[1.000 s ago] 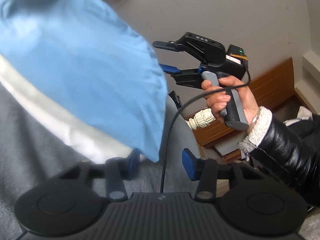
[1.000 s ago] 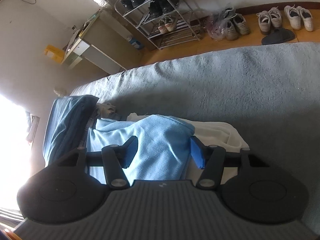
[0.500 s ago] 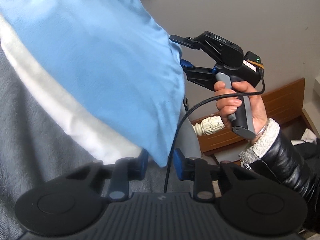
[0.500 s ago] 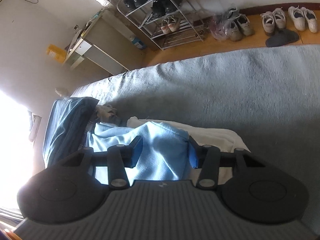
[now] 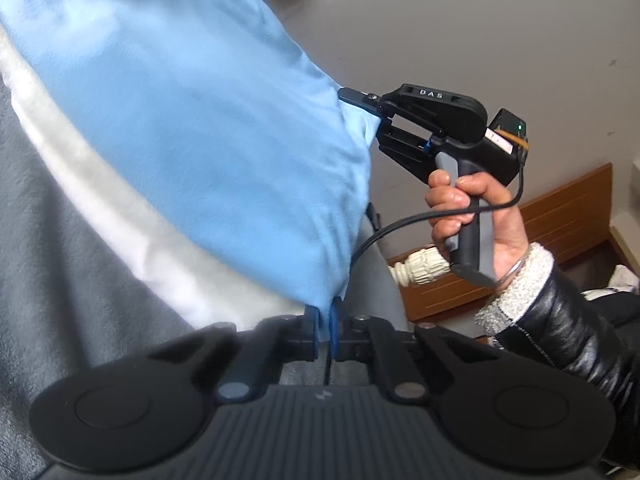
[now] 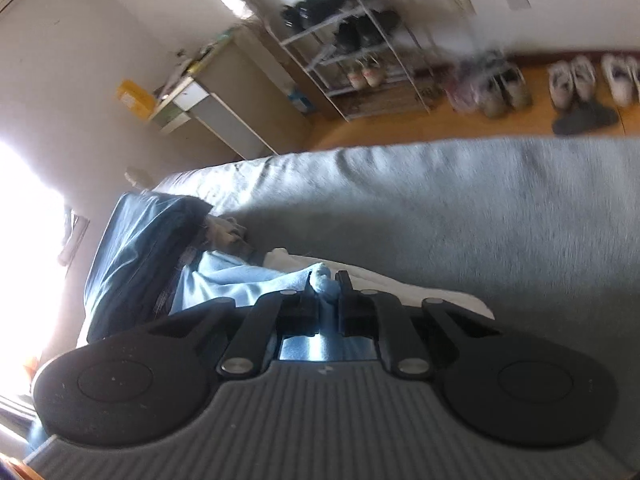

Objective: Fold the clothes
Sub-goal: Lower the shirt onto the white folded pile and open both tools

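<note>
Left wrist view: left gripper (image 5: 324,332) low in frame, its blue fingers (image 5: 311,330) pressed together on the near corner of the light blue garment (image 5: 180,128). Cloth rises from the pinch and spreads up and to the left, over a white cloth (image 5: 120,216) that lies on the grey bed cover (image 5: 60,300). To the right, a hand (image 5: 472,216) in a black sleeve with a pale cuff holds the right gripper (image 5: 360,100); its tips are buried in the garment's right edge, farther up the same hem. A cable runs from that gripper down toward the camera.

Right wrist view: blurred. The right gripper's fingers (image 6: 343,292) are clamped on a bunched fold of the same blue cloth. The rest of the garment trails left from the pinch, toward a folded denim piece (image 6: 132,260) near the bright window. The white cloth shows just right of the fingers. Grey bed cover fills the far side; beyond it the floor, a shoe rack (image 6: 352,52) and loose shoes.

Judgement: both corners of one edge look secured, neither hand nearer than the other. The held edge runs between the two pinches, and the body of the garment lies away from both, up and left. The fold will likely carry this edge across that body.
</note>
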A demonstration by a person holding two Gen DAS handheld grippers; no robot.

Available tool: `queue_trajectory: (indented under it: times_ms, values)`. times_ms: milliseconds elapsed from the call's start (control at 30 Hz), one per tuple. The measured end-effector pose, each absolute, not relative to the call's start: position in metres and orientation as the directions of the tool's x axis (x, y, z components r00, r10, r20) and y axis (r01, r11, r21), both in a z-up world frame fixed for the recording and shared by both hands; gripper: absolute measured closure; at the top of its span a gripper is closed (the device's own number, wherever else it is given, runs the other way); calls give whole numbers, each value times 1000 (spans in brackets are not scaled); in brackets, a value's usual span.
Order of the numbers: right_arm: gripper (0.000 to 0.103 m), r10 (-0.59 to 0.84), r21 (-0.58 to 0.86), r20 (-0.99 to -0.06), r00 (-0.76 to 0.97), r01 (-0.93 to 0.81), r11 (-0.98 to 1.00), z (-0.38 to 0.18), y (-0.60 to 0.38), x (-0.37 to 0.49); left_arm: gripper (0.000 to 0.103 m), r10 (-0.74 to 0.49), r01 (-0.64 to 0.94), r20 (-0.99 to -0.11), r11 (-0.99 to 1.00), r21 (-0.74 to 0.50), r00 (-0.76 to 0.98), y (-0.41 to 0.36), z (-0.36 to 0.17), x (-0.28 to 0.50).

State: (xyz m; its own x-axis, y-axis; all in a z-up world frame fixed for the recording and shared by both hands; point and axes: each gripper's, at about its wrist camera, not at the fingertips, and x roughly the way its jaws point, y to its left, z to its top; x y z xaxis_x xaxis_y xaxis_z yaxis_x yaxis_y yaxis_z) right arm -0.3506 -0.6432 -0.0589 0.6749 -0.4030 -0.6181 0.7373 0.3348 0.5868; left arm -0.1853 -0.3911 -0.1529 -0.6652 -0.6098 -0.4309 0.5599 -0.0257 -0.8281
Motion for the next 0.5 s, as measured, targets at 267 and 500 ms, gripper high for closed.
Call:
queue_trajectory:
  times_ms: [267, 500]
  values:
    - [99, -438, 591, -589, 679, 732, 339, -37, -623, -370, 99, -598, 467, -367, -13, -884, -712, -383, -152, -160]
    - [99, -438, 580, -611, 659, 749, 319, -49, -619, -380, 99, -575, 500, -410, 1, -866, -708, -384, -156, -150]
